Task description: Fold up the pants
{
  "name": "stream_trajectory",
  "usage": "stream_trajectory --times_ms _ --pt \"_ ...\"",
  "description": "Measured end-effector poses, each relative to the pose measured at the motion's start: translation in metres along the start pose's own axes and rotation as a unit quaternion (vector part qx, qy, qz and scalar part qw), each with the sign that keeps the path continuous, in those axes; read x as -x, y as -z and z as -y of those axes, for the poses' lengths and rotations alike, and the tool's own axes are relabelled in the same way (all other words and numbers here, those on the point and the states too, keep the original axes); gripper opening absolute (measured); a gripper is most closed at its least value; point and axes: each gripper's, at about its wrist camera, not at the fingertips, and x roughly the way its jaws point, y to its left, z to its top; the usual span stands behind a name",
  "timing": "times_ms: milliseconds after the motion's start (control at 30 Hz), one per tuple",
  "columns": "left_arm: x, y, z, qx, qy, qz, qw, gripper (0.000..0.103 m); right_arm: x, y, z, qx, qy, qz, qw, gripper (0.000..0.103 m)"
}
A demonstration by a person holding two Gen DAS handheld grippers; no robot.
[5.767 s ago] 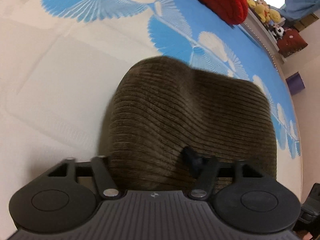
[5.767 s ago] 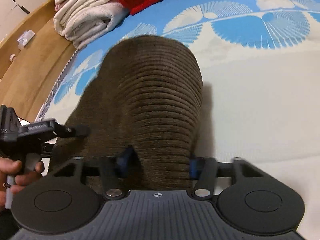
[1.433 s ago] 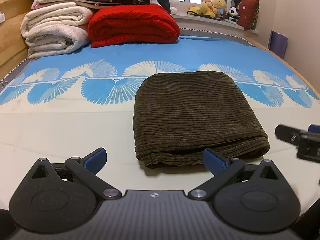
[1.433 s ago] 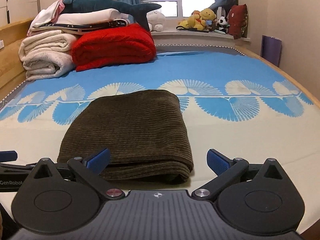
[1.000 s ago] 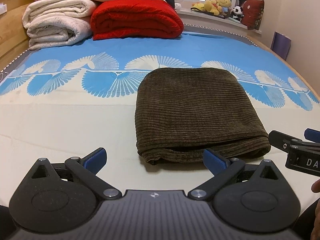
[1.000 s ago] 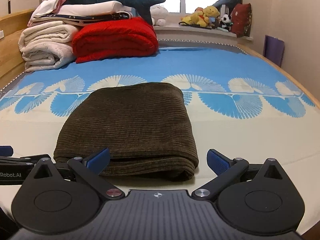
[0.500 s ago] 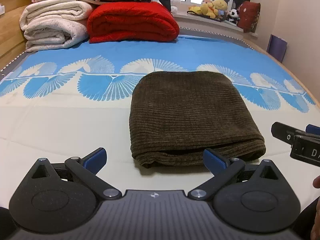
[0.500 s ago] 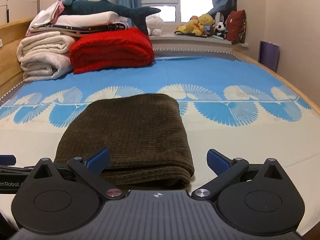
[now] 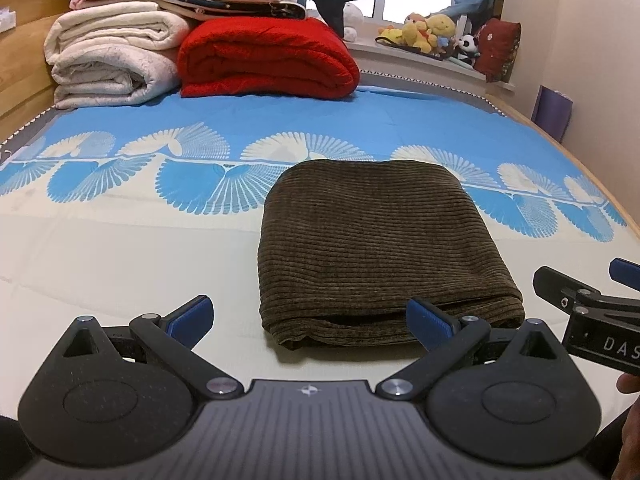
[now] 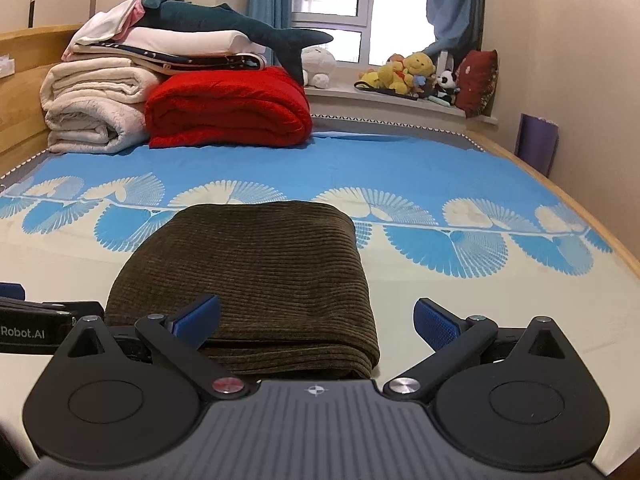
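Observation:
The brown corduroy pants [image 9: 380, 248] lie folded into a compact rectangle on the bed, with the layered edge toward me. They also show in the right wrist view [image 10: 256, 280]. My left gripper [image 9: 308, 320] is open and empty, held back from the near edge of the pants. My right gripper [image 10: 316, 320] is open and empty, just in front of the near right corner of the pants. The right gripper's body shows at the right edge of the left wrist view [image 9: 592, 312]. The left gripper's body shows at the left edge of the right wrist view [image 10: 44, 320].
The bed sheet [image 9: 120, 240] is cream near me and blue with white fan patterns farther off. A red blanket [image 9: 264, 60] and white folded quilts [image 9: 108, 64] are stacked at the headboard. Stuffed toys [image 10: 412, 72] sit on the windowsill. The wall runs along the right.
Since 5.8 s ago both grippers let go of the pants and drew back. In the last second both views lifted and shifted slightly; the pants have stayed still.

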Motion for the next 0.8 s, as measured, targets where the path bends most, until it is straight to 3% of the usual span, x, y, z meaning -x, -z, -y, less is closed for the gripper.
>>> stream_trajectory --times_ms 800 --pt "-0.0001 0.0019 0.0013 -0.007 0.001 0.002 1.0000 0.103 0.0015 -0.0024 -0.0023 -0.007 -0.001 0.002 1.000 0.102"
